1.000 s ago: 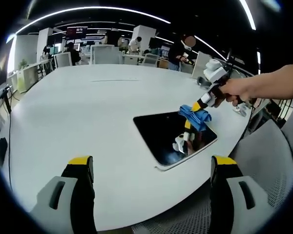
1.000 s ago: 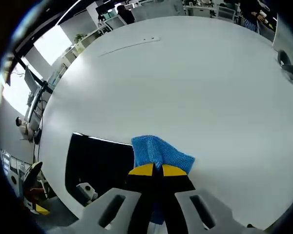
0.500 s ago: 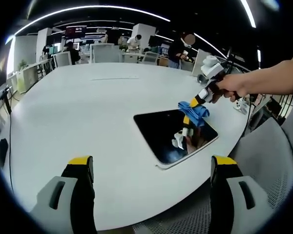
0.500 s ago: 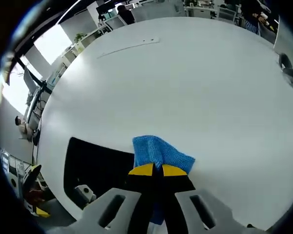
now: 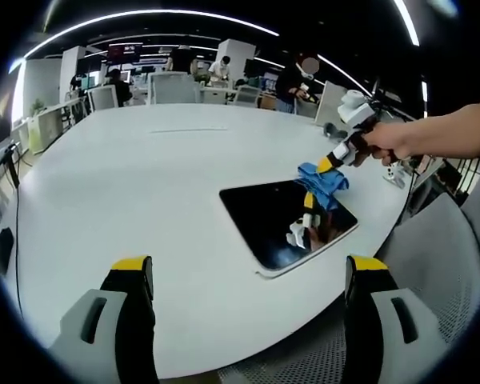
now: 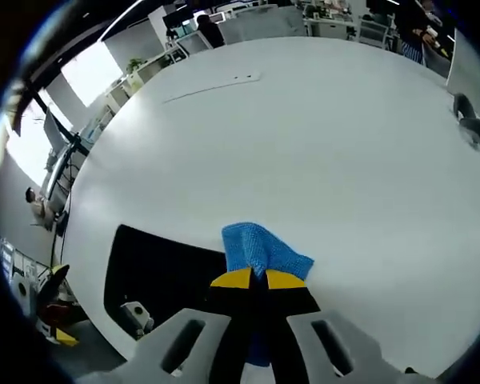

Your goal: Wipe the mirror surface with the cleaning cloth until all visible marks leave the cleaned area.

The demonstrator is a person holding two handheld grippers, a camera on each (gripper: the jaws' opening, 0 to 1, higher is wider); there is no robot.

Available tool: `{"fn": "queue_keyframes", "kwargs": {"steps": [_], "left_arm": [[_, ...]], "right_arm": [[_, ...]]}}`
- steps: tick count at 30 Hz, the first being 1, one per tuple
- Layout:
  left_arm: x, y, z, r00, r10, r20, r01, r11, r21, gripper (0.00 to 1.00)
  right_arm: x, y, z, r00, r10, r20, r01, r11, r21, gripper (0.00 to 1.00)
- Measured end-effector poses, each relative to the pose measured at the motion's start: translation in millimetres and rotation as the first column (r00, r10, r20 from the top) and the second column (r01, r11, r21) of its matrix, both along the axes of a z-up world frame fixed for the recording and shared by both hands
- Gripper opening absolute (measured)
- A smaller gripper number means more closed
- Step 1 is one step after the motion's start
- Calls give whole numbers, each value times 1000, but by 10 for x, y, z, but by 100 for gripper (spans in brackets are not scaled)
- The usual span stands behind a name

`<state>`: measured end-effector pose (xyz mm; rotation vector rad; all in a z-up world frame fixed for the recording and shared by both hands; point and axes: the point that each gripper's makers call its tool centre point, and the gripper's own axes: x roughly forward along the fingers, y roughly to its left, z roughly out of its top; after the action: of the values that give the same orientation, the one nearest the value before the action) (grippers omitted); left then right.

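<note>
A dark rectangular mirror [image 5: 284,220] lies flat on the white table [image 5: 144,176], near its right edge. My right gripper [image 5: 330,164] comes in from the right, held by a hand, and is shut on a blue cleaning cloth [image 5: 322,183] that rests on the mirror's far right corner. In the right gripper view the cloth [image 6: 260,250] bunches out from the shut gripper [image 6: 258,278], with the mirror [image 6: 164,268] to its left. My left gripper [image 5: 244,272] stands open near the table's front edge, holding nothing.
Office chairs [image 5: 172,88], desks and people stand beyond the far side of the table. A grey chair back [image 5: 440,264] sits close at the right. Small objects [image 6: 472,112] lie at the table's far right edge.
The right gripper with the cloth has shifted slightly along the mirror's far right corner, first back, then forward again. The left gripper has not moved.
</note>
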<state>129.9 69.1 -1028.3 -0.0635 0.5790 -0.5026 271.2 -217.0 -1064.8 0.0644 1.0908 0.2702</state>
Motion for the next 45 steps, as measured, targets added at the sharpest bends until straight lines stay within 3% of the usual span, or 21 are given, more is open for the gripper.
{"fn": "queue_keyframes", "kwargs": {"steps": [5,13,19,25,32,35,36,37,38,39,43,44,45], "left_arm": [[3,-10,9,1000,-3,4,3,1000,-7,99],[7,-21,7,1000,-10,5,10,1000,-9,99],[7,-18,11,1000,-6,7,6,1000,-12,99],[5,-22,13,1000,-8,7,8,1000,-11,99],[2,-22,8,1000,-9,4,9,1000,-9,99],[2,-28,6,1000,-15,5,15,1000,-6,99],[3,-28,7,1000,-15,5,15,1000,-5,99],[0,-29,7,1000,-16,4,16,1000,-4,99],[-1,-28,7,1000,-16,4,16,1000,-3,99],[1,-28,15,1000,-14,7,14,1000,-6,99],[19,-21,29,1000,-6,15,6,1000,-19,99],[26,-13,32,1000,1,15,-1,1000,-24,99],[22,-14,36,1000,2,14,-1,1000,-27,99]], "right_arm": [[-57,-272,159,1000,-19,21,19,1000,-7,0],[-197,-761,174,996,-84,14,84,996,-17,0],[-330,-989,149,994,-106,5,106,994,-26,0],[-385,-1005,106,993,-115,-2,115,993,-22,0],[-483,-819,-53,995,-94,-19,94,995,-19,0],[-587,-901,-292,995,-80,-60,74,993,-93,0],[-619,-884,-374,995,-80,-63,75,993,-87,0],[-573,-839,-306,1000,15,15,-14,998,-56,0],[-638,-903,-295,998,-69,7,70,995,-77,0],[-634,-904,-299,998,-56,23,58,993,-99,0],[-571,-849,-279,987,144,64,-132,977,-165,0],[-579,-840,-258,984,160,75,-148,977,-151,0],[-584,-857,-253,990,121,65,-112,986,-127,0]]}}
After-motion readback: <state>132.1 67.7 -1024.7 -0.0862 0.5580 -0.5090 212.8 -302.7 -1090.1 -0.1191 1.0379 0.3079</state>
